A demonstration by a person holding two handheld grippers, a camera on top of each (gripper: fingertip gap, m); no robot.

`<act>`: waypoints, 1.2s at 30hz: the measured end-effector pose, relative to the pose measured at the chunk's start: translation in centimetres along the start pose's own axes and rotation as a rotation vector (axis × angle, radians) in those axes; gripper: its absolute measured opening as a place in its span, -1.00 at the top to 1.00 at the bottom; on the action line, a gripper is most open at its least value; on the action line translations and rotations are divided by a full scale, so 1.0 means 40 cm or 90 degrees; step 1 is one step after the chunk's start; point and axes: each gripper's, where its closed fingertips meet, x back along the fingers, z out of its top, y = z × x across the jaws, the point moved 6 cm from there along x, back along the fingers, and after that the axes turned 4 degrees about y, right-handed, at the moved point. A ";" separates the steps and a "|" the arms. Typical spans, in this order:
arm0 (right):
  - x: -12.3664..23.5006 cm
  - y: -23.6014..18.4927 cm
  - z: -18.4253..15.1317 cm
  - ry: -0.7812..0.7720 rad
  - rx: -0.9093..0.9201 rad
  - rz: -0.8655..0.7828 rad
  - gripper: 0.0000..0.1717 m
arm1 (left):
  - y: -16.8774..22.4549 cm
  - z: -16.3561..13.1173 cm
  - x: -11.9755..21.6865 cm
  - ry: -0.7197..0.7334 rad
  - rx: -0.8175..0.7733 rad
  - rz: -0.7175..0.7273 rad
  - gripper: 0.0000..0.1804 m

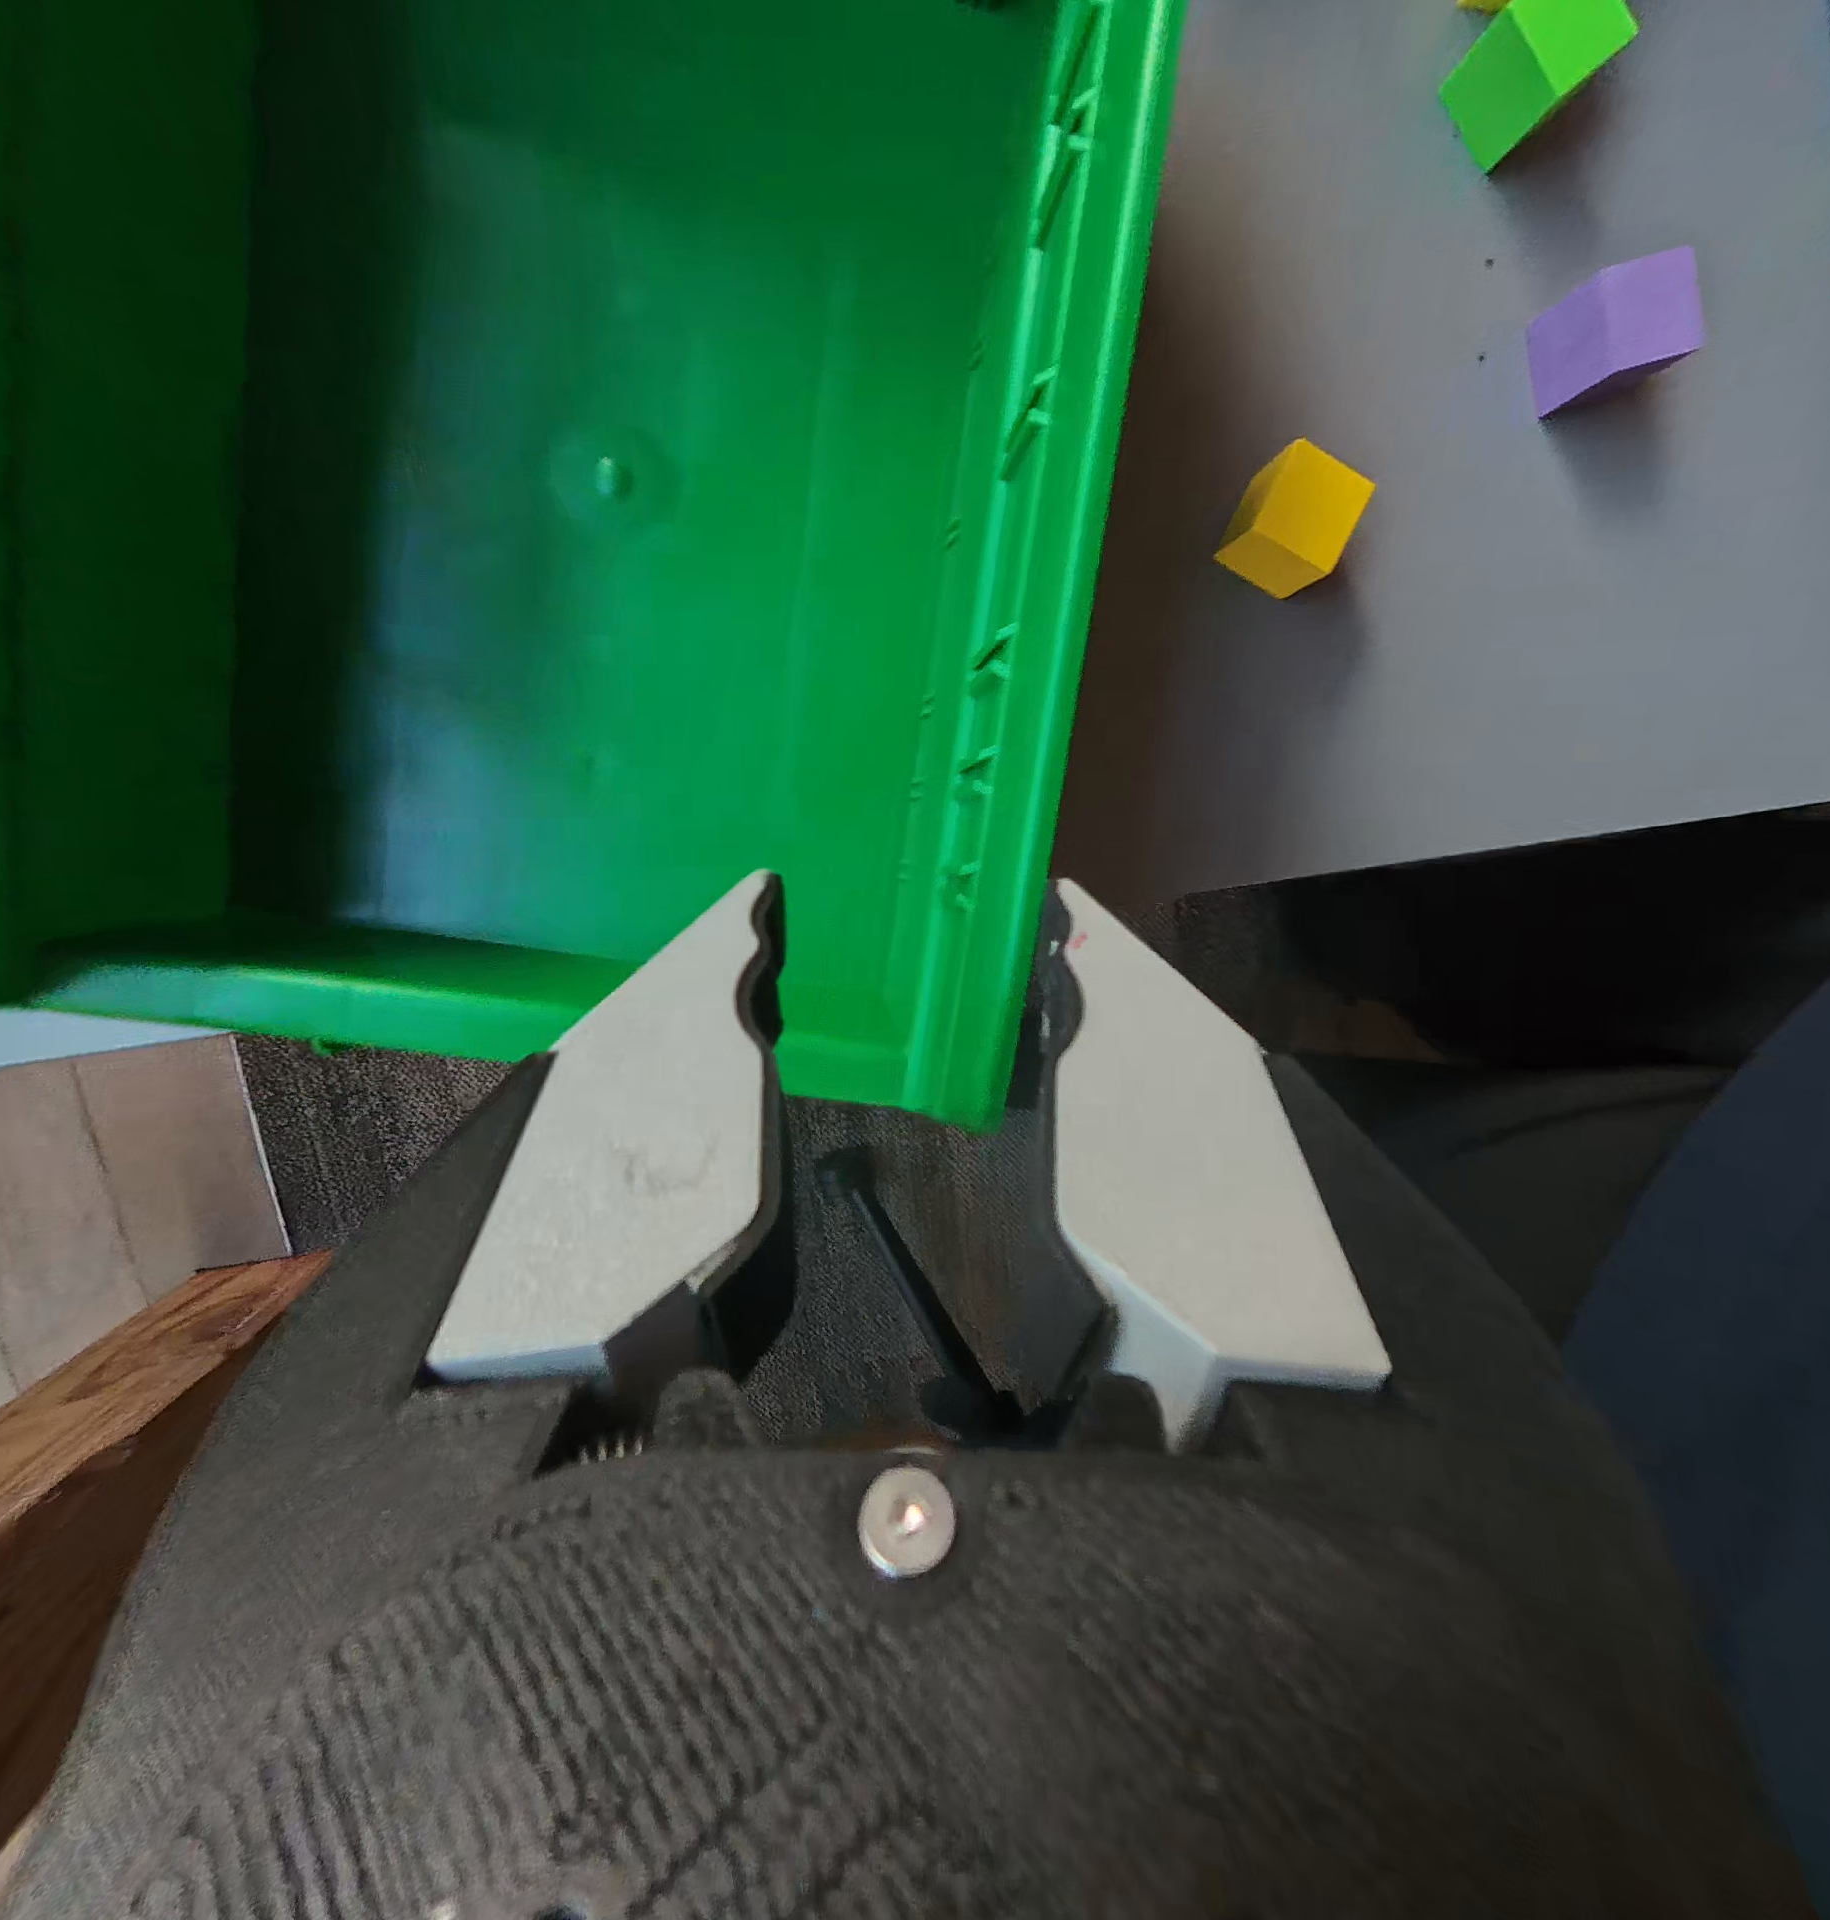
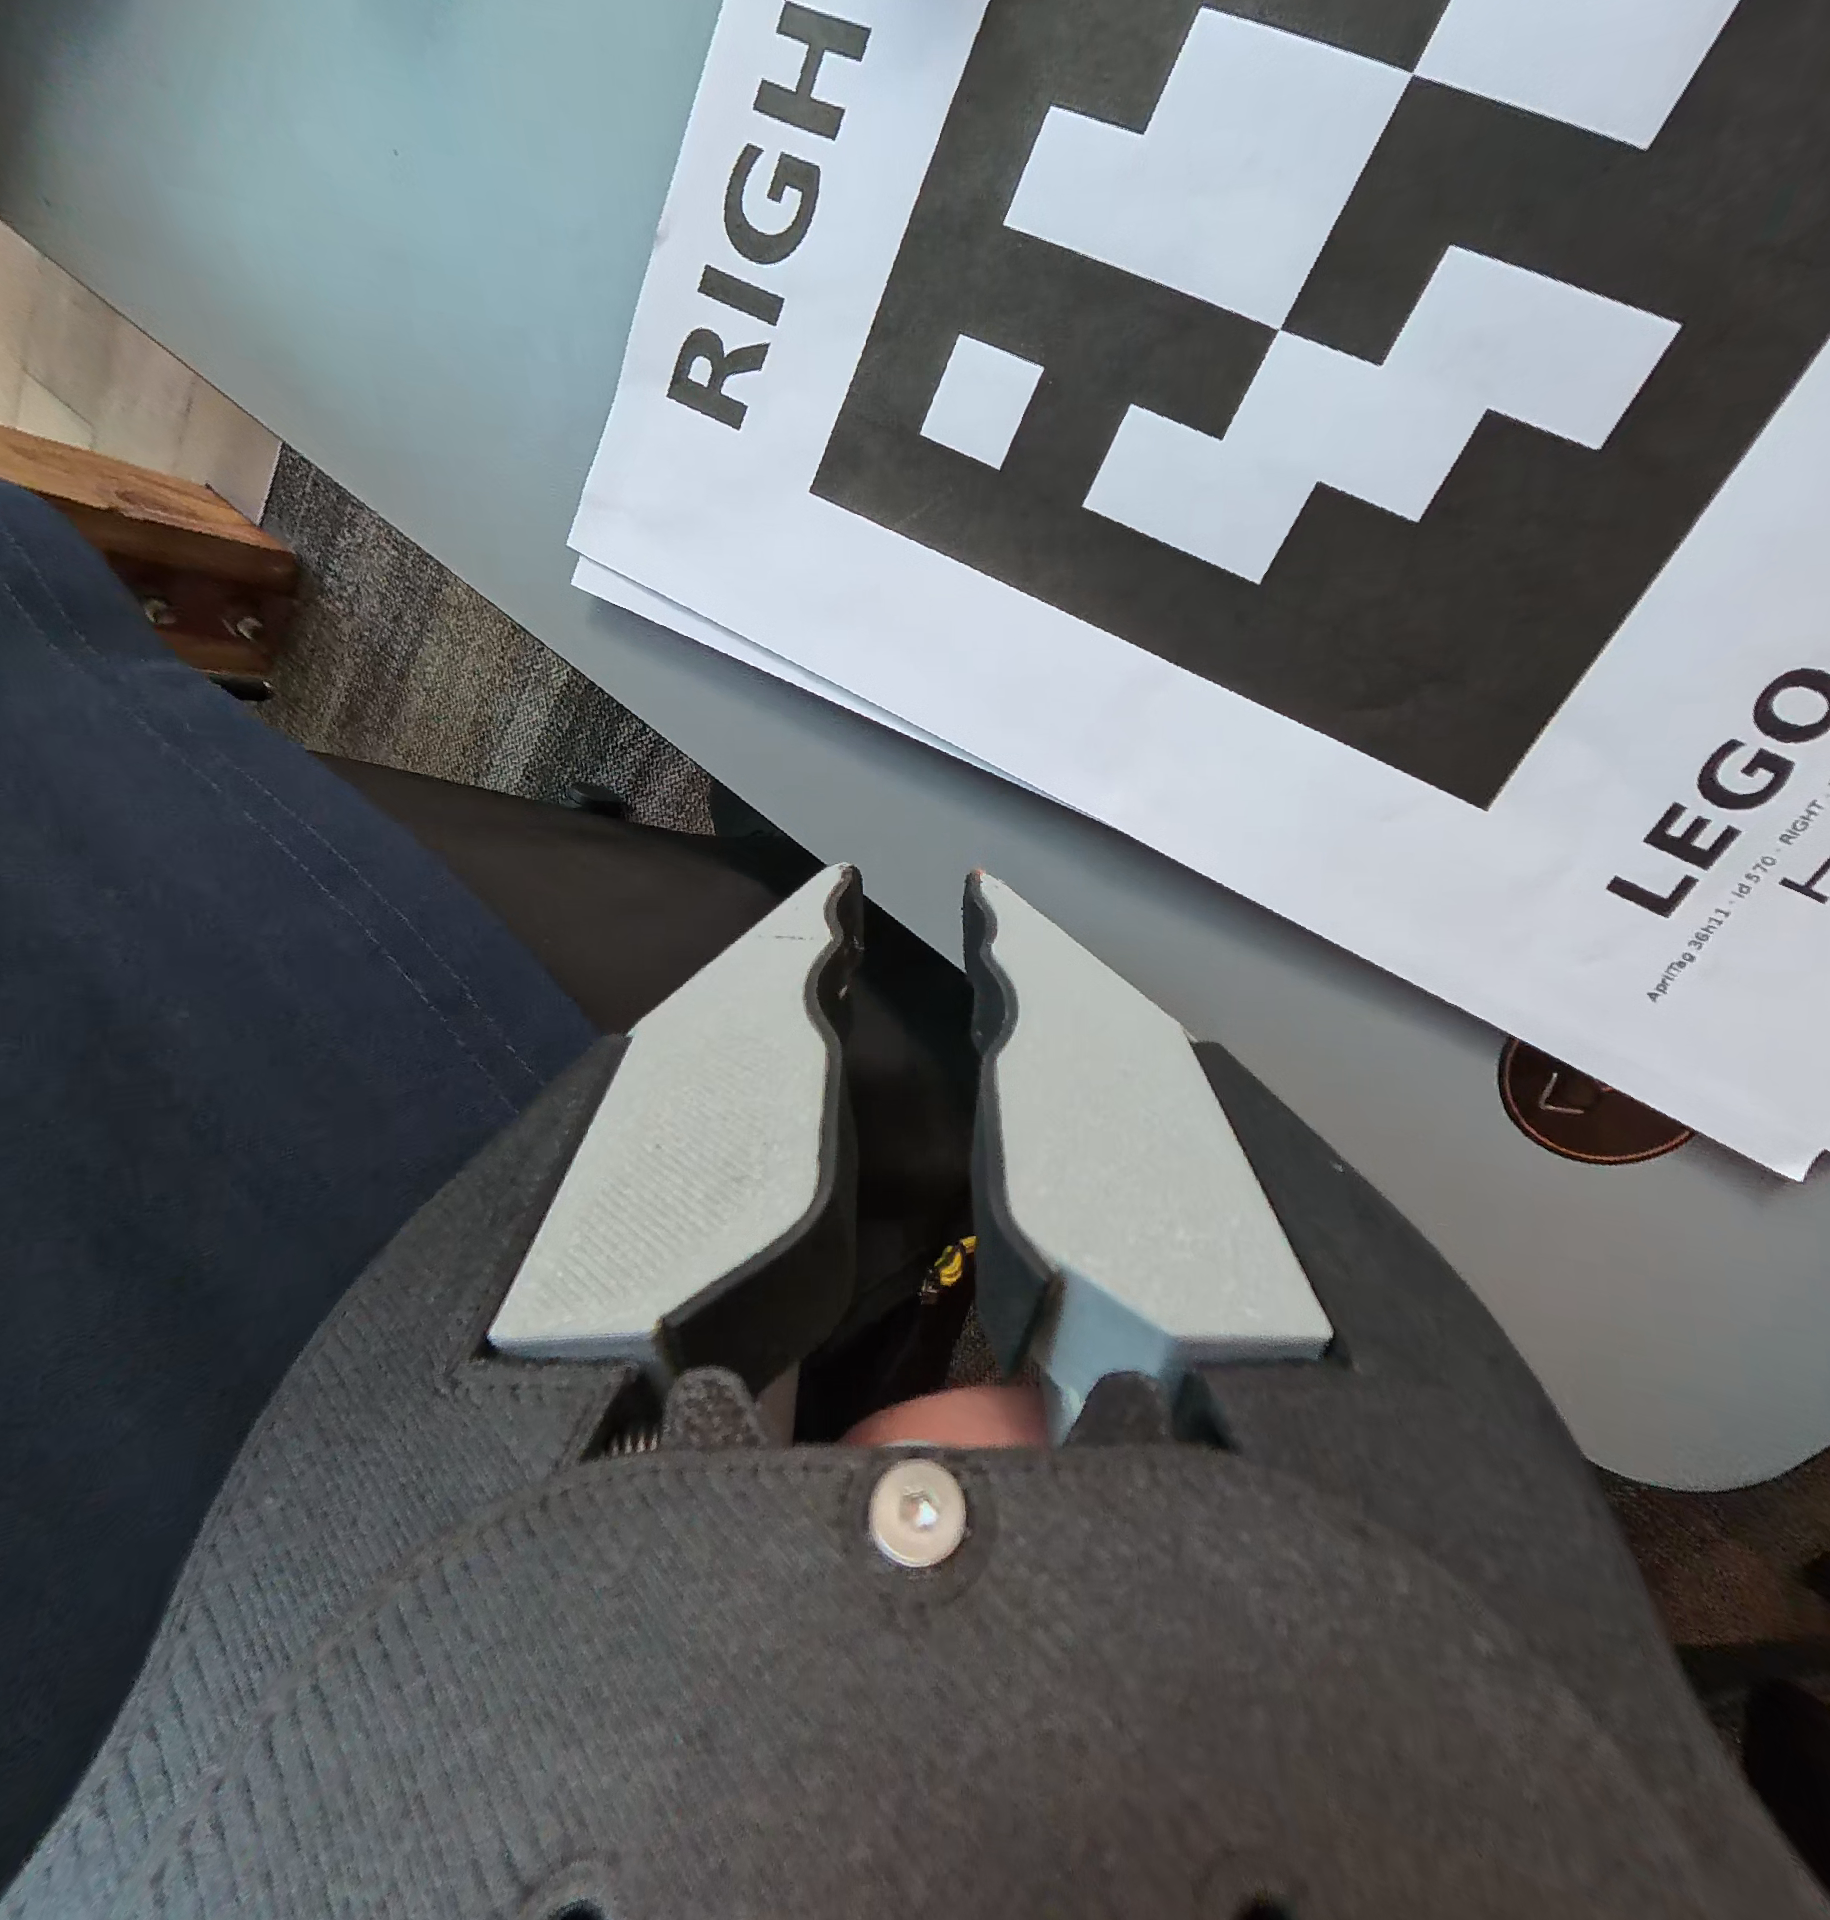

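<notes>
In the left wrist view a green plastic bin [image 1: 620, 478] stands at the near edge of a grey table [image 1: 1513, 675], and its inside looks empty. My left gripper [image 1: 916, 888] is open and straddles the bin's right wall [image 1: 994, 935] near the front corner. One finger [image 1: 682, 1039] is inside the bin with a gap to the wall; the other [image 1: 1150, 1060] is outside by the rim. My right gripper [image 2: 911, 878] is open with a narrow gap and nothing between the pads, at the table's edge [image 2: 890, 831].
A yellow cube [image 1: 1295, 516], a purple block [image 1: 1617, 327] and a green block [image 1: 1534, 73] lie on the table right of the bin. Printed white sheets with a black-and-white marker [image 2: 1254, 364] lie ahead of the right gripper, partly over a brown disc [image 2: 1586, 1112]. A person's dark blue leg [image 2: 163, 935] is at left. About 45 cm separates my left fingertips from my right.
</notes>
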 end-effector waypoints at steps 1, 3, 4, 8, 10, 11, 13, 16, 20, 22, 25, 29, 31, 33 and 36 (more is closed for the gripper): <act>0.001 0.001 -0.002 -0.002 0.000 -0.001 0.80 | -0.009 -0.012 0.006 0.014 0.000 0.010 0.41; 0.003 0.004 -0.006 -0.006 0.000 -0.004 0.80 | -0.026 -0.041 0.021 0.059 0.008 0.019 0.35; 0.004 0.004 -0.007 -0.007 0.000 -0.005 0.80 | -0.035 -0.060 0.029 0.086 0.019 0.021 0.35; 0.002 -0.001 -0.006 -0.020 0.014 -0.009 0.80 | -0.065 -0.190 0.038 0.106 0.107 0.016 0.49; -0.001 -0.009 0.001 -0.028 0.023 -0.010 0.80 | -0.073 -0.259 0.038 0.098 0.134 0.027 0.49; -0.004 -0.015 0.006 -0.031 0.028 -0.010 0.80 | -0.069 -0.293 0.033 0.083 0.147 0.020 0.51; -0.011 -0.030 0.019 -0.037 0.042 -0.009 0.80 | -0.055 -0.358 0.020 0.048 0.163 -0.005 0.51; -0.025 -0.058 0.045 -0.039 0.069 -0.010 0.80 | -0.014 -0.451 -0.005 -0.017 0.167 -0.064 0.56; -0.050 -0.103 0.082 -0.026 0.080 -0.012 0.80 | 0.058 -0.545 -0.027 -0.087 0.167 -0.177 0.59; -0.062 -0.130 0.101 -0.019 0.094 -0.014 0.78 | 0.080 -0.583 -0.033 -0.112 0.152 -0.205 0.61; -0.077 -0.175 0.136 -0.012 0.136 -0.007 0.77 | 0.090 -0.623 -0.036 -0.131 0.127 -0.218 0.65; -0.098 -0.229 0.194 -0.003 0.218 0.004 0.75 | 0.068 -0.660 -0.032 -0.151 0.129 -0.214 0.67; -0.109 -0.254 0.224 0.000 0.255 0.016 0.74 | 0.055 -0.672 -0.022 -0.157 0.146 -0.228 0.82; -0.120 -0.279 0.255 0.005 0.287 0.031 0.74 | 0.039 -0.677 -0.011 -0.149 0.178 -0.238 1.00; -0.137 -0.314 0.307 0.020 0.329 0.065 0.73 | 0.007 -0.689 -0.002 -0.157 0.217 -0.193 1.00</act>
